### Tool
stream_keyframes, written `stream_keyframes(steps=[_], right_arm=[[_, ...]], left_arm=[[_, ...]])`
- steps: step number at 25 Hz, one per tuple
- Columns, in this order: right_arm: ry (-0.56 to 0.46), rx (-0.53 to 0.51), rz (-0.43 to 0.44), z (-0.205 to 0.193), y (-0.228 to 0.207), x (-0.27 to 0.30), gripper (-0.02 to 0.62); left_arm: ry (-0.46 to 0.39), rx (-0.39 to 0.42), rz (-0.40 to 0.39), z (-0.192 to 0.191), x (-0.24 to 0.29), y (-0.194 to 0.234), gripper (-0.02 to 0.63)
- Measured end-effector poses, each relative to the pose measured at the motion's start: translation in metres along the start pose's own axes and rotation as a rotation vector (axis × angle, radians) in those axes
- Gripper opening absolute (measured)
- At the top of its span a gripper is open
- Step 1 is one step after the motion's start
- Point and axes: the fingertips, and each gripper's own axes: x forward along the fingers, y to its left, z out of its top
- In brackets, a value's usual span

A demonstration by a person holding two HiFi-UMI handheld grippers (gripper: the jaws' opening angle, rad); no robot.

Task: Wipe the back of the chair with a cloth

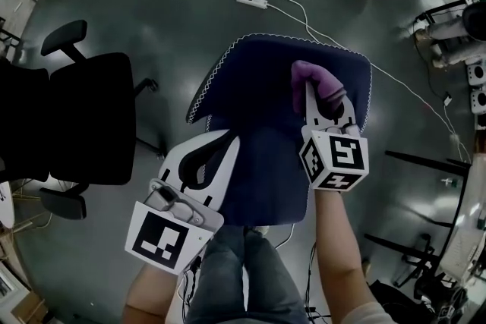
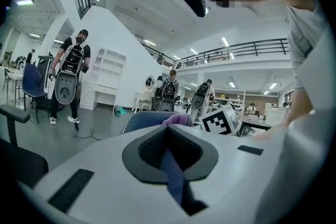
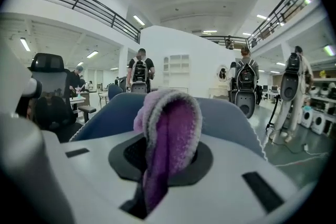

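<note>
A dark blue chair [image 1: 258, 80] with white edge stitching stands right in front of me on the grey floor. My right gripper [image 1: 323, 99] is over its upper right part and is shut on a purple cloth [image 1: 313, 80], which rests against the blue fabric. In the right gripper view the cloth [image 3: 170, 128] stands folded up out of the shut jaws, with the chair [image 3: 233, 118] behind it. My left gripper [image 1: 228, 139] hangs over the chair's left edge. Its pads [image 2: 152, 149] meet, and only a thin slit between them shows blue. The chair [image 2: 142, 120] lies just beyond.
A black office chair [image 1: 83, 117] stands close on the left. A white power strip [image 1: 251, 1] and cables lie on the floor beyond the blue chair. My legs [image 1: 235, 269] are just below it. Stands and gear crowd the right edge [image 1: 456, 163]. People [image 2: 71, 78] move in the background.
</note>
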Motion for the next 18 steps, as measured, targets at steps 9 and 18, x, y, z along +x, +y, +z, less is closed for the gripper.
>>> stream_keyframes(steps=[9,18], right_arm=[[0.02,0.039,-0.118,-0.01,-0.058,-0.017,0.061],[0.032,0.073,-0.202,-0.019,-0.103,-0.032,0.06]], left_arm=[[0.002,0.003,-0.031,0.0,0.009,-0.017,0.012],[0.008,0.009,-0.037,-0.002,0.014,-0.027,0.012]])
